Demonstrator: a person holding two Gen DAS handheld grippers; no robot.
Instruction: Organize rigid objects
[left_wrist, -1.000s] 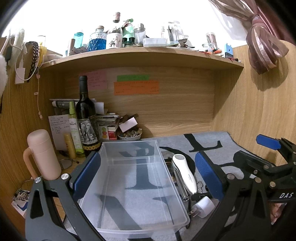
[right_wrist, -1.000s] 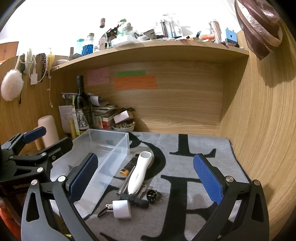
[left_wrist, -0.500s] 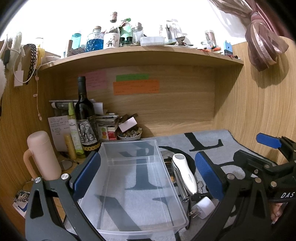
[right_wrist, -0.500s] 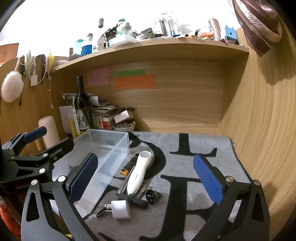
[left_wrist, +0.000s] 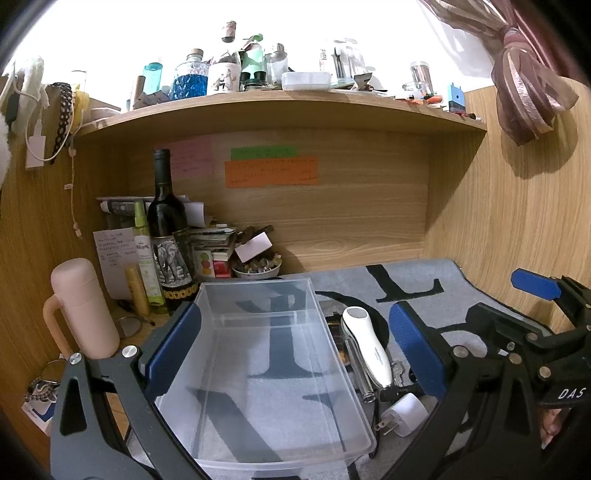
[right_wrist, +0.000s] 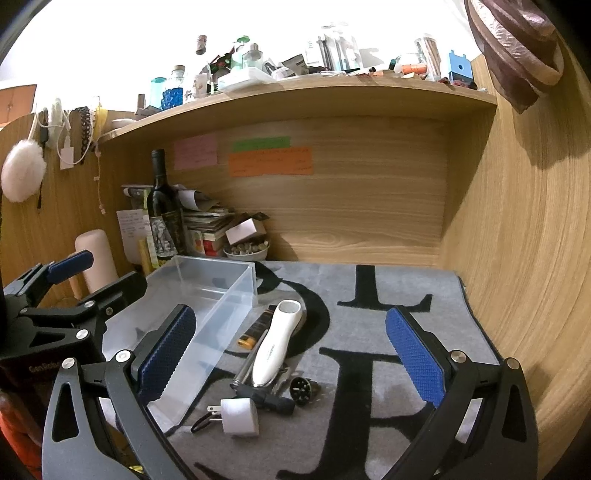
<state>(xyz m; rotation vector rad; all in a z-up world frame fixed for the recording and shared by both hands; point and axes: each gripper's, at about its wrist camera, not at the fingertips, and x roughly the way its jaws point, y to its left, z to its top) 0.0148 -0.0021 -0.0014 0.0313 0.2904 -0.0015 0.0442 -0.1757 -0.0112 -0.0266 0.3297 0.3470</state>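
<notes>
Both grippers spread wide, holding nothing: left gripper (left_wrist: 295, 354) over the empty clear bin (left_wrist: 266, 373), right gripper (right_wrist: 291, 354) above the white handheld device (right_wrist: 275, 345) and charger plug (right_wrist: 240, 417) on the mat

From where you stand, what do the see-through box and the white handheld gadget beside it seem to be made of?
The box looks like thin clear plastic: the mat's black letters show through its walls and floor. The white gadget seems to be glossy hard plastic, with a smooth, moulded, shiny shell; what is inside cannot be told.
</notes>
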